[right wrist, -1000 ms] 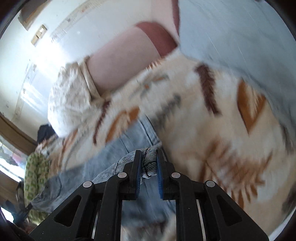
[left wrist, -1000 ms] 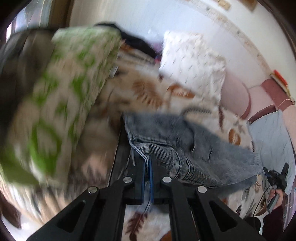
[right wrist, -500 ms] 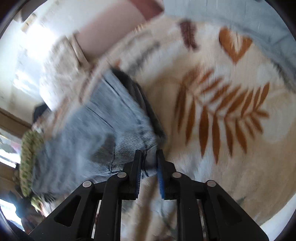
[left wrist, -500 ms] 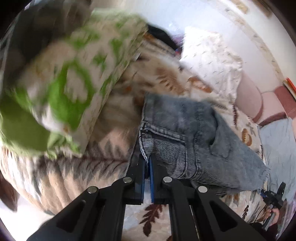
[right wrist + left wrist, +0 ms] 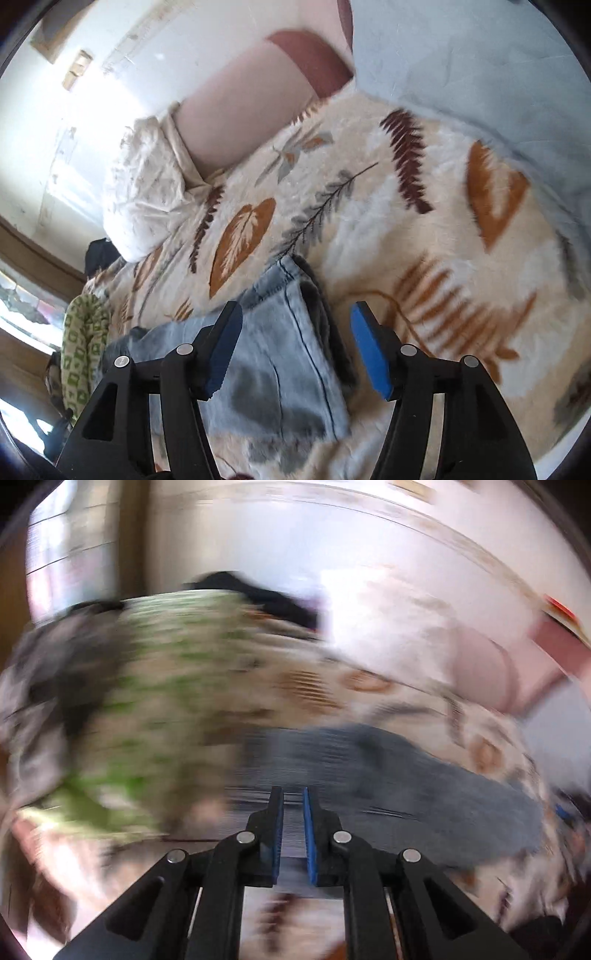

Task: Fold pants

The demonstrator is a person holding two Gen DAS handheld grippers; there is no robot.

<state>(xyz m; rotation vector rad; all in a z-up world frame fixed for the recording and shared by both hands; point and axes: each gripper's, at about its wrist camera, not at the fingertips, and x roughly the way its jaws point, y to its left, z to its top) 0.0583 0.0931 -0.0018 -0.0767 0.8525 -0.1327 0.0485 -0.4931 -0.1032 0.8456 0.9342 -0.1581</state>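
The blue jeans lie folded on the leaf-patterned blanket. My right gripper hovers just above their near corner, its jaws opening wide. The denim lies under the gap and neither pad presses on it. The left wrist view is heavily blurred. There my left gripper points at the edge of the jeans, and its jaws are opening with a narrow gap between the blue pads. Denim shows through that gap, but the blur hides whether it touches the pads.
A white pillow and a pink headboard cushion sit at the far end of the bed. A green patterned cloth lies left of the jeans. A pale blue sheet covers the right side.
Both grippers were shut on the jeans' edge. The right has let go and spread wide, and the jeans now rest folded on the blanket. The left pads have parted slightly as it swings away.
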